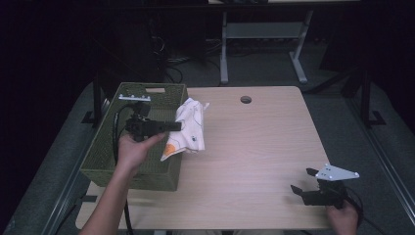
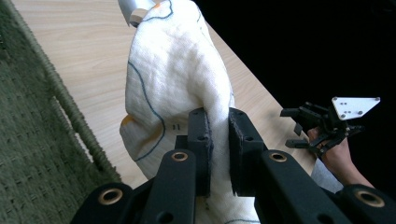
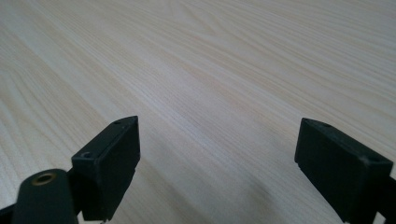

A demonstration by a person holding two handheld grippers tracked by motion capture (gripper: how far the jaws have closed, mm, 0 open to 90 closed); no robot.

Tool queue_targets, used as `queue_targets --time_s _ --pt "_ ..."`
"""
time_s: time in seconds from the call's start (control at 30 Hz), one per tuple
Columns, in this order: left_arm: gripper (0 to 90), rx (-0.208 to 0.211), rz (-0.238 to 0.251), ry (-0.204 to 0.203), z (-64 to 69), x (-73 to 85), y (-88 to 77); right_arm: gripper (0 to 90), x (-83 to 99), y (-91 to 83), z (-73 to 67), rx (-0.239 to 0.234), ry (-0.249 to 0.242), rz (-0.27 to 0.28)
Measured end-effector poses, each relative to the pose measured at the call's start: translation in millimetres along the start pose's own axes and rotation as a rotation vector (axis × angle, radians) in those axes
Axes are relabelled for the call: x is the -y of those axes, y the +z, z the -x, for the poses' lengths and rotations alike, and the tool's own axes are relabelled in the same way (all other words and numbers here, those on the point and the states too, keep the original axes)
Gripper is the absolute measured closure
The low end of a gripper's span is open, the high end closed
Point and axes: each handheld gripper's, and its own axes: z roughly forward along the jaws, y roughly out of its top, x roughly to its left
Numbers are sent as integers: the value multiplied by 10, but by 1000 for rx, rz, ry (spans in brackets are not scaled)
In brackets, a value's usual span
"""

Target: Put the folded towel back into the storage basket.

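Left gripper (image 1: 177, 126): its jaws are pinching a fold of the white cloth (image 1: 188, 129) between the pads (image 2: 201, 140), closed down to a narrow slit with fabric filling it.
Cloth: a white printed piece with thin dark lines and orange patches; in the left gripper view (image 2: 177, 74) it is hanging ahead of the fingertips and bunching up beyond them, and its lower part is draping over the basket's near rim and onto the wooden table (image 1: 254, 147).
Basket: a green woven basket (image 1: 103, 161) is sitting to the side of the closed fingers, its wall (image 2: 32, 140) running alongside them.
Right gripper (image 1: 306, 181): it is resting low over the table's near corner, well apart from the cloth, jaws spread wide with nothing but bare wood (image 3: 210, 93) between the pads (image 3: 112, 154).
Step in hand: judging by the grip, the cloth is being carried at the basket's edge; whether into it or out of it I cannot tell.
Next move: it is likely calling for the left gripper to be keeping its pinch while lifting the trailing fabric clear of the rim, so the hanging end is not snagging on the weave.
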Motion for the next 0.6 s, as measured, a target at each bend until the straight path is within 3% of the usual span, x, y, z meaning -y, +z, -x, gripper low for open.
queue_targets --time_s 0.6 --pt "817 -21 1 -11 -157 27 -241 137 0 2 0 3 0 -4"
